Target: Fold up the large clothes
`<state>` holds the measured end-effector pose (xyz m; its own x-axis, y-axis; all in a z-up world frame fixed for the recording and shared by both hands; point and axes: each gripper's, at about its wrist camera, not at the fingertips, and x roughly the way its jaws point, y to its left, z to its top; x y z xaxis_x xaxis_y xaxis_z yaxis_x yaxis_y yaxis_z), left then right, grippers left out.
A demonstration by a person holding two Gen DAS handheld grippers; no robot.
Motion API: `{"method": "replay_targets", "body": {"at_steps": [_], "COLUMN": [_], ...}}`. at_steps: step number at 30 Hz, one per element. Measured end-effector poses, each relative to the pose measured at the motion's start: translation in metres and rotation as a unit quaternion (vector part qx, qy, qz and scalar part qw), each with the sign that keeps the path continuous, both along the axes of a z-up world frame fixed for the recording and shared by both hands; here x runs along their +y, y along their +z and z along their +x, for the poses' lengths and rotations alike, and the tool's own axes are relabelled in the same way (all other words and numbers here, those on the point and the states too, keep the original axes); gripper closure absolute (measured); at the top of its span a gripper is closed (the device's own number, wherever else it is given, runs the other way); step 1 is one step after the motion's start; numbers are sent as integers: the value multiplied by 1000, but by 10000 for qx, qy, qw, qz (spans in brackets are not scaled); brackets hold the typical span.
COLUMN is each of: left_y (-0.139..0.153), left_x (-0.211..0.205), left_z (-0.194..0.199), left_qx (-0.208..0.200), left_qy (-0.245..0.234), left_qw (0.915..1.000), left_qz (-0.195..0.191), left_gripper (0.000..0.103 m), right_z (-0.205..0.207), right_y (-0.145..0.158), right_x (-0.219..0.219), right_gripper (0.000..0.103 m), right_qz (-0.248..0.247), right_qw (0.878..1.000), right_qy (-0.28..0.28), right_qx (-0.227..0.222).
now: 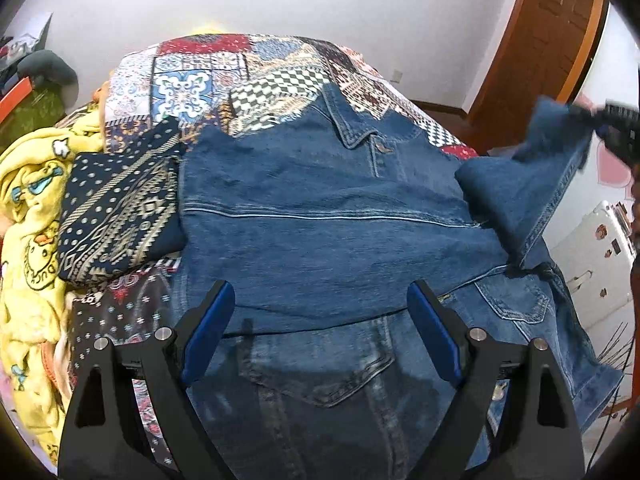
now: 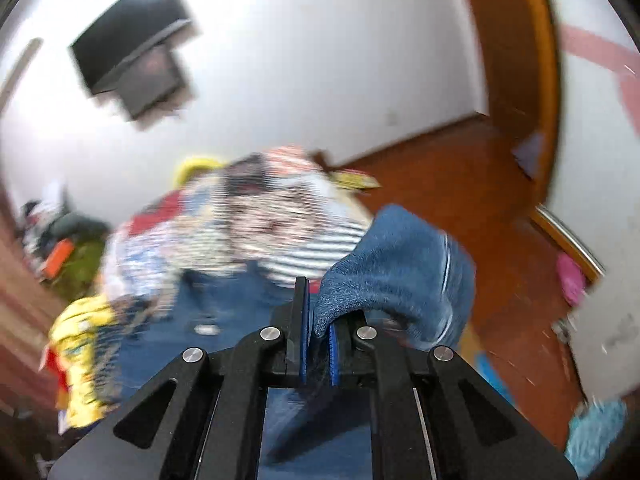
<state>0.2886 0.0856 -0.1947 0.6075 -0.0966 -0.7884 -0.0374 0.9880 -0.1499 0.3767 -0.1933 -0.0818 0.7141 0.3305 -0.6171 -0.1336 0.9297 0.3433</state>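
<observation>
A: Where's the denim jacket sitting?

B: It's lying spread across the patchwork bedspread, collar pointing to 12 o'clock in the left view. Folded navy patterned cloth is touching it at 9 o'clock, yellow cartoon blanket beyond.

A: Left gripper?

B: Hovering over the jacket's near part, jaws standing wide apart, holding nothing.

A: Right gripper?

B: Pinching the jacket sleeve, lifting it at 3 o'clock. That view is blurring badly.

Blue denim jacket spread on patchwork-quilted bed; left tongs open above it, right sleeve lifted
</observation>
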Motion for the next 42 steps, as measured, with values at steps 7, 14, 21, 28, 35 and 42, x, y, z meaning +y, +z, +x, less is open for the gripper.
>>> {"method": "replay_targets", "body": {"at_steps": [7,14,21,28,35,42], "left_y": [8,3,-5,6,21,-14], "left_x": [41,79,90,60,0,-52], "left_z": [-29,-57,-63,-40,5,56], "left_qx": [-141,-38,89,17,-96,351], "left_qy": [340,702,826,509,-167,-536], "left_qw": [9993,9975,9964,9986,9997,9948], "left_qz": [-80,-116,-182,-139,177,787], "left_gripper": [15,15,15,15,15,20], "right_z": [-12,-35,-68,-85,-71,-49], "right_y": [5,-95,-138,-108,-80,-89], "right_x": [119,219,232,200,110,34], "right_gripper": [96,96,92,54,39,27], "right_qz": [143,-219,-966,-796,-1055,-1473], "right_qw": [9888,9562,9357,9297,9624,9776], "right_qy": [1468,2524,2844,3219,2333,1243], "right_qx": [210,1468,1850,1603,911,846]}}
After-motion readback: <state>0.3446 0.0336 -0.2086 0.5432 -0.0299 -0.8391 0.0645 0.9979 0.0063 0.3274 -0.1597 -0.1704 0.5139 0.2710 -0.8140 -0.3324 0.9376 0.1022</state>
